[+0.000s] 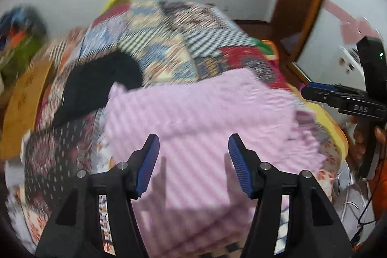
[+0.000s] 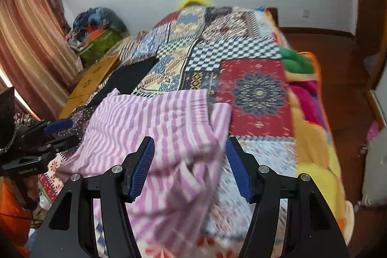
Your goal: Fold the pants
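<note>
Nearest us, our left gripper [image 1: 194, 145] and right gripper [image 2: 190, 149] both stand open, holding nothing, above the striped pink pants [image 1: 193, 117] (partly folded). These lie on the patchwork bedspread [image 2: 254, 93]; beyond them lies a black garment [image 1: 101, 81].

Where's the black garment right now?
The black garment lies on the patchwork bedspread, up-left of the striped pink pants, beside the cardboard box.

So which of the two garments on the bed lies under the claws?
The pink-and-white striped pants, spread on the patchwork quilt directly below both open claws; the black garment lies farther back, near the left edge.
</note>
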The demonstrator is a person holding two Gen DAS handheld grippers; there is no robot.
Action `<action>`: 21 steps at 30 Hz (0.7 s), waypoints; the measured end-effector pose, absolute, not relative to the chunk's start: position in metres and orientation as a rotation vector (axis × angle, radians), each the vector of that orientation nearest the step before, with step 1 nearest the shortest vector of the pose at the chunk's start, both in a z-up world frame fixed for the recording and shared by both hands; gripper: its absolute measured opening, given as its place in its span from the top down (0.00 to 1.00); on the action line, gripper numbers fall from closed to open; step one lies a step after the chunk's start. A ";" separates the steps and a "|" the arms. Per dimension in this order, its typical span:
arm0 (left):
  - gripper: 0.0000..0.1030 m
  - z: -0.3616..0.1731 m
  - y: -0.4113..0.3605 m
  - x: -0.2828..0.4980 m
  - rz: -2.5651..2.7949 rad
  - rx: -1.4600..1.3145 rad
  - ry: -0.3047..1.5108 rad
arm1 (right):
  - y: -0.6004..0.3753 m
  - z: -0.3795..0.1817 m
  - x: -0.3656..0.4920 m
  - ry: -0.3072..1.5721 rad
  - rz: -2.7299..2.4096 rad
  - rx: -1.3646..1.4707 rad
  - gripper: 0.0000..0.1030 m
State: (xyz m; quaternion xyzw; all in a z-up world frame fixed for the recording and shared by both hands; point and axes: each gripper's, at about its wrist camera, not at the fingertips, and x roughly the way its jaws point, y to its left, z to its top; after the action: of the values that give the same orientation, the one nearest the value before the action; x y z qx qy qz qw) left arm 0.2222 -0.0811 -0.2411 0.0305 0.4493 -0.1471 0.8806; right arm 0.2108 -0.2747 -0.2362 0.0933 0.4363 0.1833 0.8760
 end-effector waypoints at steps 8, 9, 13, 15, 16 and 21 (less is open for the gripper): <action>0.41 -0.288 -0.048 0.228 -0.271 -0.037 1.039 | -0.272 -0.281 0.235 1.036 0.402 0.277 0.49; 0.39 -0.289 -0.046 0.226 -0.270 -0.047 1.039 | -0.272 -0.278 0.233 1.019 0.412 0.278 0.59; 0.38 -0.292 -0.043 0.225 -0.265 -0.077 1.030 | -0.271 -0.252 0.222 0.918 0.396 0.232 0.71; 0.38 -0.290 -0.042 0.224 -0.262 -0.078 1.027 | -0.270 -0.241 0.218 0.880 0.408 0.232 0.73; 0.38 -0.289 -0.042 0.224 -0.259 -0.072 1.026 | -0.268 -0.233 0.215 0.858 0.414 0.227 0.73; 0.38 -0.276 -0.039 0.212 -0.255 -0.056 1.007 | -0.266 -0.202 0.193 0.770 0.434 0.235 0.74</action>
State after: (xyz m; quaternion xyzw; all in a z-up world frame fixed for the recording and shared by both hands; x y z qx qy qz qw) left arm 0.2125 -0.0388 -0.2763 -0.0265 0.4811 -0.1220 0.8678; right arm 0.1928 -0.2664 -0.2018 0.1133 0.3719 0.2094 0.8972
